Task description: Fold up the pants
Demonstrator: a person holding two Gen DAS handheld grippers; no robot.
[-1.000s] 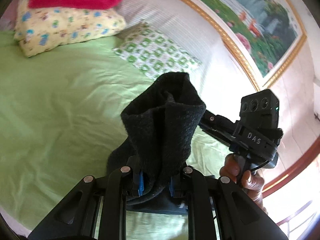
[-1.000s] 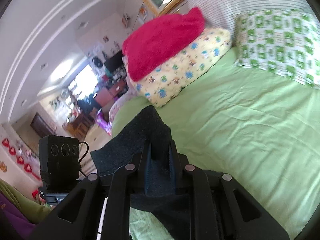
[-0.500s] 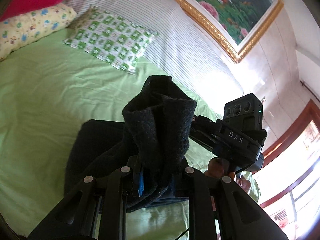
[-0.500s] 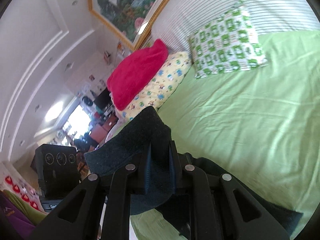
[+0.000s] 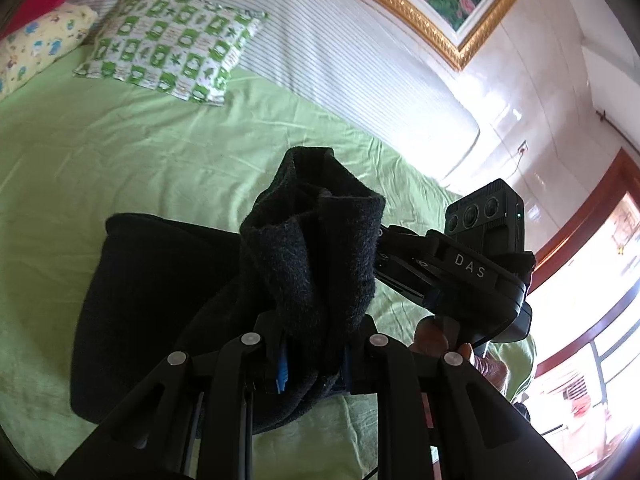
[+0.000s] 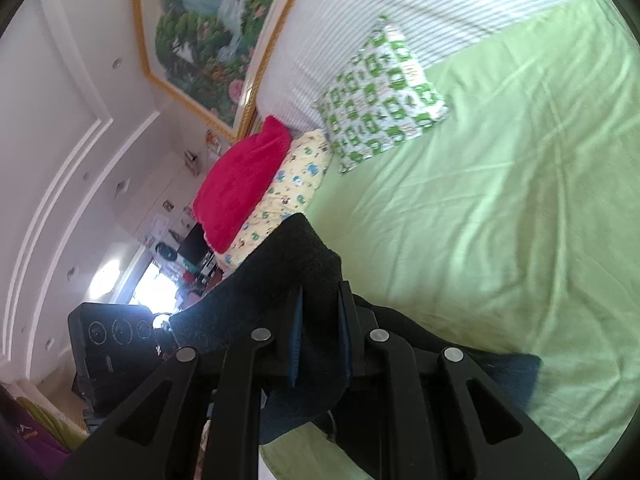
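Note:
The dark fleece pants [image 5: 160, 304] lie partly on the green bed sheet [image 5: 120, 148], with one end lifted. My left gripper [image 5: 314, 360] is shut on a bunched edge of the pants, which stands up between its fingers. My right gripper [image 6: 318, 344] is shut on another edge of the same pants [image 6: 288, 264], held above the sheet [image 6: 500, 200]. The right gripper's body also shows in the left wrist view [image 5: 472, 272], close on the right. The pants hide both sets of fingertips.
A green-and-white checked pillow [image 5: 172, 48] and a yellow patterned pillow [image 5: 36, 44] with a red blanket [image 6: 244, 176] lie at the head of the bed. A striped white headboard [image 5: 360, 60] and a framed painting [image 6: 216, 20] stand behind. A window [image 5: 592, 312] is on the right.
Both grippers have swung with the pants toward the headboard and right. More of the pants now rests spread on the sheet. Both stay shut on the fabric.

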